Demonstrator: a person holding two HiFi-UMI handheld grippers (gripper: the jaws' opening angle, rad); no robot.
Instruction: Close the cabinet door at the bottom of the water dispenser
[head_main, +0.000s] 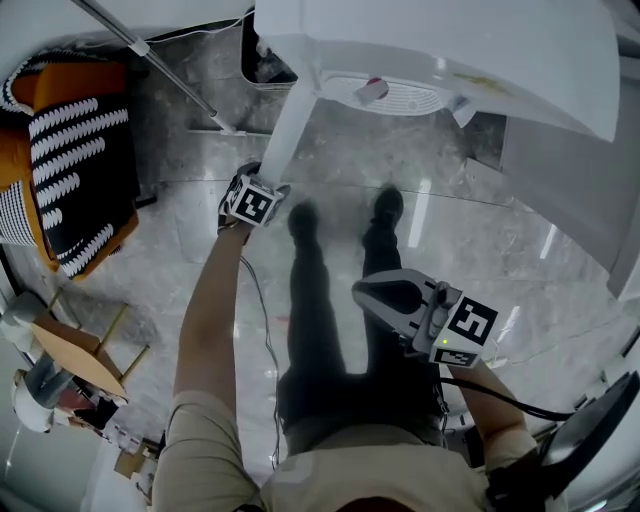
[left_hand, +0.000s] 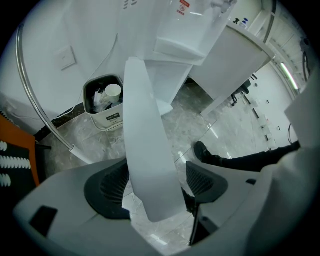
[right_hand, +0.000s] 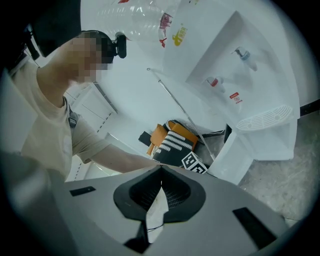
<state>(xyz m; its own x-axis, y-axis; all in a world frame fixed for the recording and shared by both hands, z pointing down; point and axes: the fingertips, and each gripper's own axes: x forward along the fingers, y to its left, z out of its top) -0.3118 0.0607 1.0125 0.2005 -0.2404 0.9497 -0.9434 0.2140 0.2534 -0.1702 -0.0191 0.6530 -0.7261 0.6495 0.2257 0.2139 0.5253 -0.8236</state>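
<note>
The white water dispenser (head_main: 450, 50) stands at the top of the head view. Its bottom cabinet door (head_main: 290, 120) hangs open and shows edge-on as a narrow white panel. My left gripper (head_main: 264, 180) points steeply down at the door's free edge. In the left gripper view the door (left_hand: 145, 125) runs between the wide-open jaws of the left gripper (left_hand: 156, 182). It lies against the left pad, and floor shows between it and the right pad. My right gripper (head_main: 362, 292) hovers over the floor to the right, shut and empty. The right gripper (right_hand: 160, 172) shows its tips touching.
A bin (left_hand: 104, 102) with cups stands left of the dispenser. A slanted metal pole (head_main: 150, 55) crosses the floor beside it. An orange, black and white striped seat (head_main: 75, 170) is at the left. The person's legs (head_main: 310, 300) stand between the two grippers.
</note>
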